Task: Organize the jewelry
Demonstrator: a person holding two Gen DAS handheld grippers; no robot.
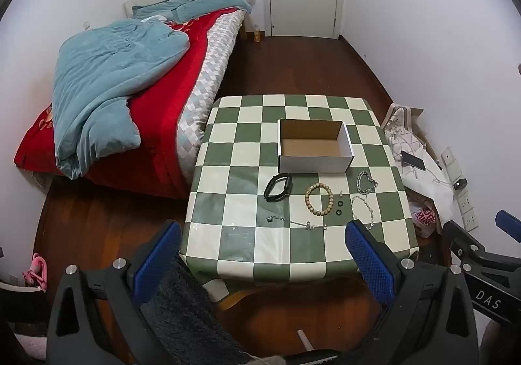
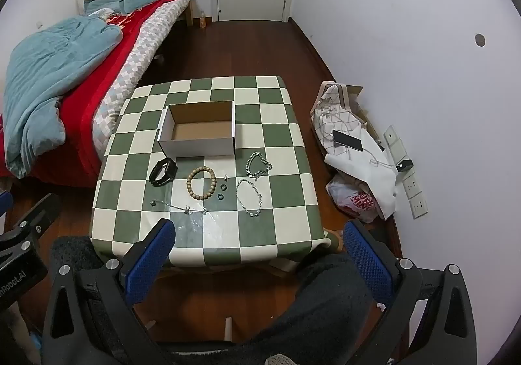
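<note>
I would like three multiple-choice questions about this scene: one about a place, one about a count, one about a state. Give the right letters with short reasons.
1. Where does the black wristband lie?
A. inside the box
B. on the table, near the box's front left corner
C. on the bed

2. How many small dark rings lie beside the bead bracelet?
A. two
B. four
C. none

3. What is the state of the cardboard box?
A. closed by a lid
B. open, jewelry inside
C. open, nothing inside

Answers:
1 B: it rests on the checked tablecloth.
2 A: two rings show.
3 C: only its bare brown floor shows.
</note>
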